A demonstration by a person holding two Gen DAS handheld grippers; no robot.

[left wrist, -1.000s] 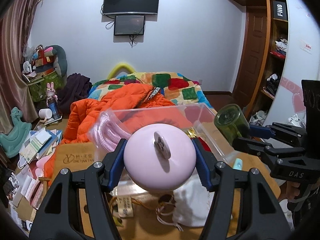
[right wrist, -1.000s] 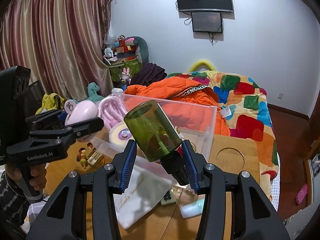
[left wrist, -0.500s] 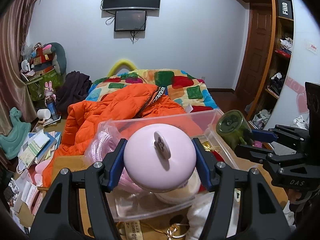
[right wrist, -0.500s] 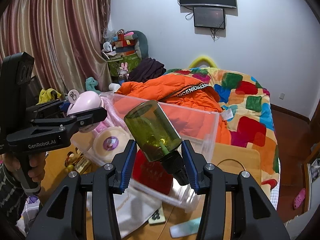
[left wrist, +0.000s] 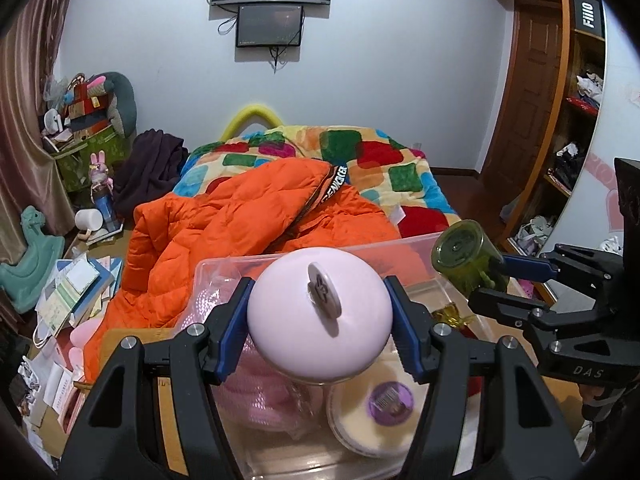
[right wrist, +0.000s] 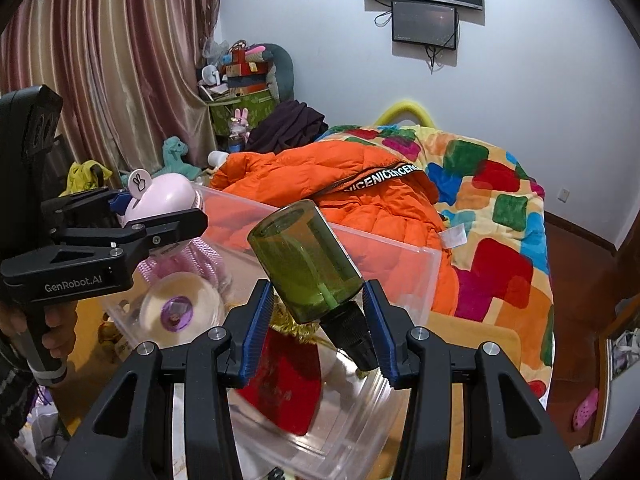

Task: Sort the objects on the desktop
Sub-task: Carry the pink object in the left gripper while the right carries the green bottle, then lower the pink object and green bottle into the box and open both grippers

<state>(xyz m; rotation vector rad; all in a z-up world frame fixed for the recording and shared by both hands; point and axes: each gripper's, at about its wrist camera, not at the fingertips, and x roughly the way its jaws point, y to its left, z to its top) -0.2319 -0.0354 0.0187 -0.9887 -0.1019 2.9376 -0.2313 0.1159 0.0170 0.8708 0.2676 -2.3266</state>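
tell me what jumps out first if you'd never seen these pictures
Two held things fill the foreground: a round pink object clamped in the left gripper, and a green translucent bottle pinched at its dark neck by the right gripper. Both hang over a clear plastic bin that already holds items. Behind it, a bright orange puffer jacket sprawls over a bed.

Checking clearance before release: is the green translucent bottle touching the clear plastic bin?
Cannot tell. In the right wrist view the green translucent bottle, held in the right gripper, overlaps the clear plastic bin; no contact or gap shows plainly.
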